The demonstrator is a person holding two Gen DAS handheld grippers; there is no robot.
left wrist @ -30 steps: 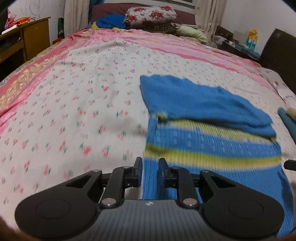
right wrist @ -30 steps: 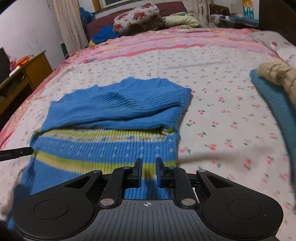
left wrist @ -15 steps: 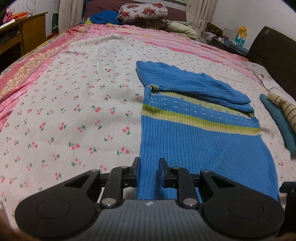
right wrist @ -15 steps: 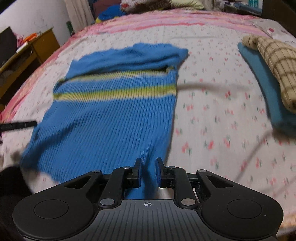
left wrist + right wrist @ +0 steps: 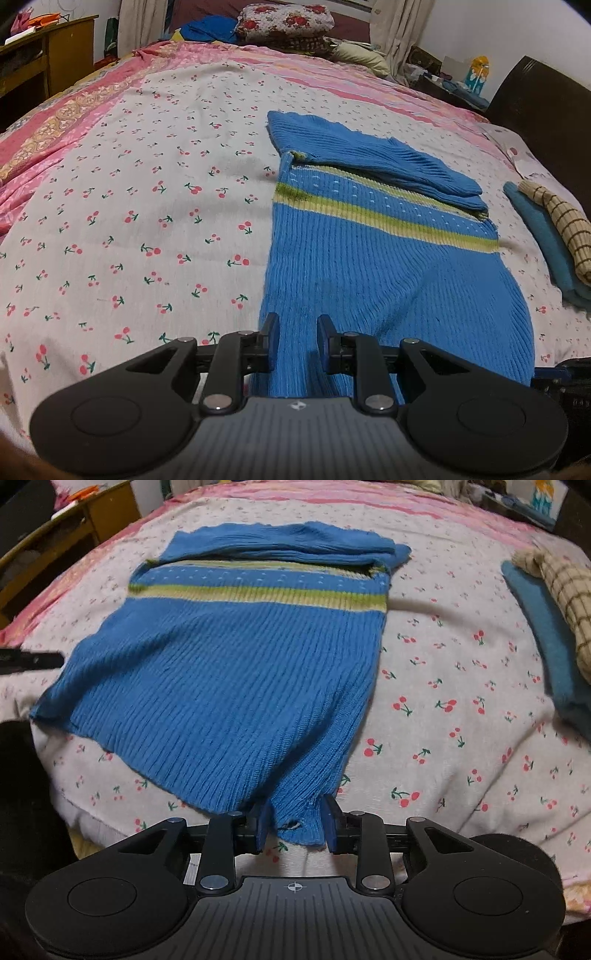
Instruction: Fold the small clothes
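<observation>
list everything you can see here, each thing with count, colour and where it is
ribbed knit sweater: 1, blue with yellow-green stripes, flat mid-bed, far end folded over
cherry-print bedsheet: 1, white and pink, covers the bed
folded teal cloth: 1, right of sweater
checked cloth: 1, tan, on the teal cloth
floral pillow: 1, red and white, far end of bed
wooden desk: 1, brown, far left
left gripper: 1, black, closed on sweater's near hem
right gripper: 1, black, closed on near-right hem corner
</observation>
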